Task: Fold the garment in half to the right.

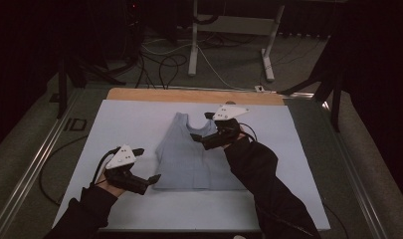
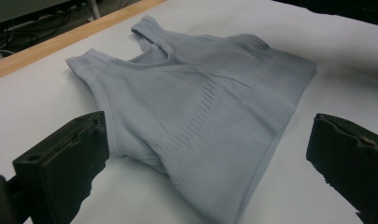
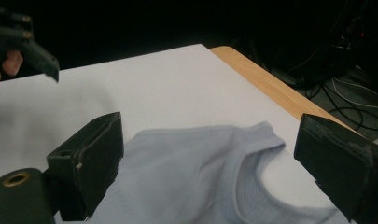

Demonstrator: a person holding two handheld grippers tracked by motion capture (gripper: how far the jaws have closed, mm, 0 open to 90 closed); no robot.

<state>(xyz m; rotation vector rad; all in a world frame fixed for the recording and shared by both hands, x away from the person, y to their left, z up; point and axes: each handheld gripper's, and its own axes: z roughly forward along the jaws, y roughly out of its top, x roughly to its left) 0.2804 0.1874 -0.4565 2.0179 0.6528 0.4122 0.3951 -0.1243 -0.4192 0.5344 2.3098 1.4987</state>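
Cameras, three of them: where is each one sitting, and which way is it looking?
High view: above the person's side, looking forward and down at the white table sheet; both dark sleeves, left gripper and right gripper show.
Left gripper view: rides the left gripper, facing the pale blue ribbed tank top; its black jaws stand apart.
Right gripper view: rides the right gripper, looking across the top's neckline; the left gripper shows far off.
All three share the tank top.
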